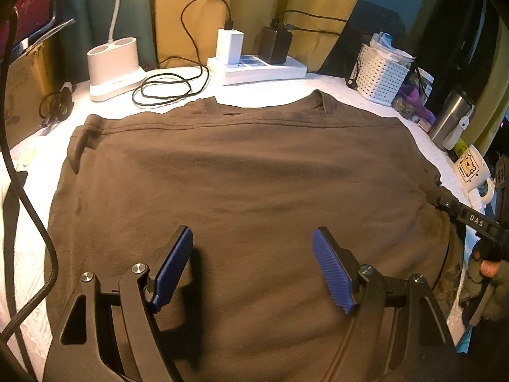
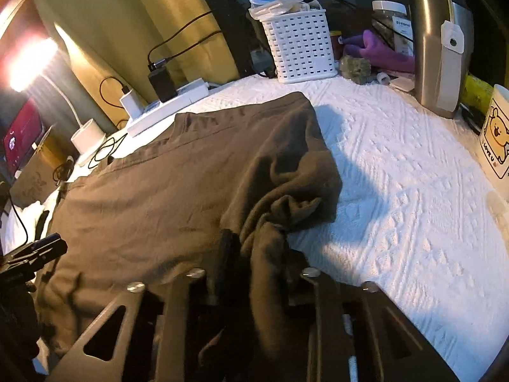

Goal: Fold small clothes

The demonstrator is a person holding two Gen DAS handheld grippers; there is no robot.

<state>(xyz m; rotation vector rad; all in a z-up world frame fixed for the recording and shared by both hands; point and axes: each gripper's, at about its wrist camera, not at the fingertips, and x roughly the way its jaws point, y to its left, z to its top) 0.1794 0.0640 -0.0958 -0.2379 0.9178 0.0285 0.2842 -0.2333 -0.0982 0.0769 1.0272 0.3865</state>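
Your dark brown cotton t-shirt [image 1: 241,175] is lying spread out over most of the white textured counter [image 2: 397,175], neckline pointing at the far edge. Your left gripper [image 1: 253,248] is hovering low over the near half of the shirt with its blue ribbed fingers [image 1: 173,267] spread wide apart, nothing between them. Your right gripper [image 2: 254,251] is pinching a bunched-up clump of the shirt's right side, fingers pressed together on the fabric, so that side is sitting rumpled and folded in over the body while the counter beside it is showing bare.

Along the far edge you're looking at a white power strip [image 1: 264,68] with chargers plugged in, plus a white lamp base [image 1: 114,68] near the far left corner with a coiled black cable [image 1: 165,90] just beside it. A white perforated plastic basket [image 2: 300,46], a stainless steel tumbler [image 2: 440,44] and a white bear-print mug [image 2: 494,137] are lining the right edge.
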